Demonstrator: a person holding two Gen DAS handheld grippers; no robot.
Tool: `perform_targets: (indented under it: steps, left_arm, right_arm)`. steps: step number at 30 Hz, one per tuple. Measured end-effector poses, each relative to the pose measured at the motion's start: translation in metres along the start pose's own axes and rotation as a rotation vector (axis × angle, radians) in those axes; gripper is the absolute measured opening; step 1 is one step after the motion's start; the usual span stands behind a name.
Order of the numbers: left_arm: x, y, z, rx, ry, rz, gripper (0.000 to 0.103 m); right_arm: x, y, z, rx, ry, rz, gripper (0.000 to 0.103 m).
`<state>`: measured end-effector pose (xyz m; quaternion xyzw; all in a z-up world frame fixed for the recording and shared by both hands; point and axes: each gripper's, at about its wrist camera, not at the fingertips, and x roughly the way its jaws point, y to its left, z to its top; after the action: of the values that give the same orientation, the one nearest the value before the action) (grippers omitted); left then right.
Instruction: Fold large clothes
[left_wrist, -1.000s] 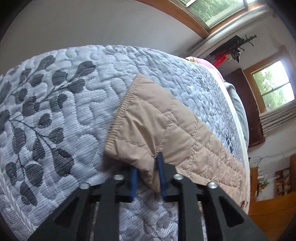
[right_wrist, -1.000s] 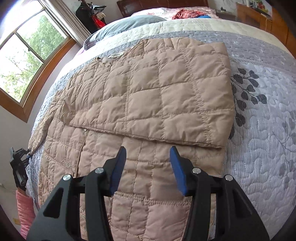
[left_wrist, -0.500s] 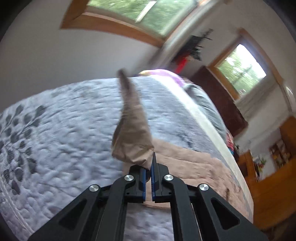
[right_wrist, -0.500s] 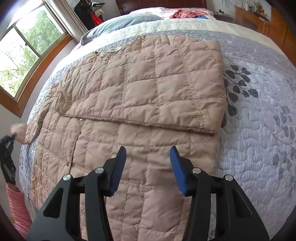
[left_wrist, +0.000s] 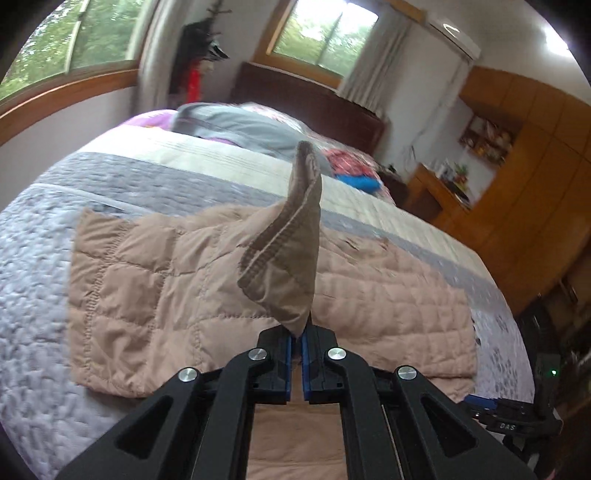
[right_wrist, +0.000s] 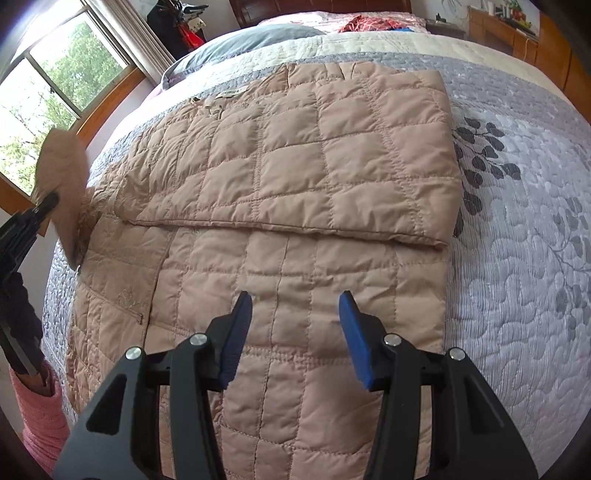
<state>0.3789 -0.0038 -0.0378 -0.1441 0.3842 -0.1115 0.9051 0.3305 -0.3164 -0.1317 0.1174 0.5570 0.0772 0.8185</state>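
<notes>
1. Room: two wood-framed windows (left_wrist: 321, 33) give daylight, with green foliage outside. Wooden cabinets (left_wrist: 524, 147) line the wall on one side of the bed. A dark wooden headboard (left_wrist: 306, 99) stands at the far end of the bed.
2. Bed (right_wrist: 517, 258): it carries a grey quilted bedspread with a dark leaf print (right_wrist: 480, 162) and a cream band near the head. A grey pillow (right_wrist: 251, 38) and red clothing (right_wrist: 373, 24) lie at the head end.
3. Jacket (right_wrist: 295, 166): a tan quilted jacket lies flat on the bedspread and takes up most of the middle of the bed. One side panel is folded across the body, its edge forming a straight line across the jacket. A label shows at the collar.
4. Sleeve (left_wrist: 291, 258): the cuff end is lifted clear of the jacket body and stands upward from the left claw. In the right wrist view it appears blurred at the left edge of the jacket.
5. Left claw (left_wrist: 295, 338): pressed together, pinching the sleeve cuff between its blue pads.
6. Right claw (right_wrist: 295, 332): spread wide, holding nothing, positioned over the lower part of the jacket. Contact with the fabric cannot be determined.
7. Containers: the cabinet shelf (left_wrist: 487, 136) holds small items, too blurred to identify.
</notes>
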Motion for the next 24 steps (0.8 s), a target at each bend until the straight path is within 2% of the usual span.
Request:
perform_targets:
  steps: [4,7,10,11,13,15,16,17,18,19,21,22,24]
  left_arm:
    - [0.031,-0.026,-0.010,0.048,0.057,-0.006,0.003]
    - [0.056,-0.032,-0.021,0.054,0.148,-0.025,0.005]
    - [0.067,-0.028,-0.031,0.054,0.225,-0.040,0.011]
    - [0.063,-0.026,-0.033,0.047,0.239,-0.063,0.014]
    - [0.049,-0.023,-0.032,0.043,0.247,-0.136,0.034]
    - [0.029,-0.019,-0.034,0.061,0.233,-0.215,0.047]
    - [0.012,-0.014,-0.034,0.077,0.217,-0.255,0.051]
    - [0.003,-0.010,-0.033,0.079,0.202,-0.264,0.051]
    - [-0.007,-0.004,-0.031,0.078,0.182,-0.257,0.051]
    - [-0.016,0.006,-0.027,0.074,0.156,-0.212,0.051]
    - [-0.020,0.020,-0.020,0.084,0.118,-0.087,0.050]
    - [-0.018,0.032,-0.016,0.090,0.101,0.011,0.050]
    - [-0.008,0.051,-0.013,0.080,0.126,0.136,0.049]
  right_arm:
    - [0.003,0.000,-0.001,0.001,0.004,-0.003,0.049]
    - [0.004,0.000,0.000,0.005,0.004,-0.006,0.049]
    - [0.005,0.001,0.000,0.012,0.005,-0.002,0.049]
    - [0.005,0.001,0.002,0.011,0.005,0.002,0.049]
    - [0.005,0.005,0.003,0.001,0.004,0.004,0.049]
    - [0.006,0.009,0.007,-0.006,0.005,0.005,0.049]
    - [0.007,0.012,0.009,-0.010,0.006,0.012,0.049]
    - [0.009,0.017,0.013,-0.014,0.008,0.018,0.049]
    - [0.010,0.022,0.017,-0.020,0.009,0.029,0.049]
    - [0.011,0.027,0.022,-0.023,0.010,0.042,0.049]
    - [0.016,0.039,0.033,-0.026,0.018,0.081,0.049]
    - [0.019,0.045,0.038,-0.029,0.023,0.101,0.049]
    - [0.028,0.063,0.049,-0.034,0.041,0.138,0.049]
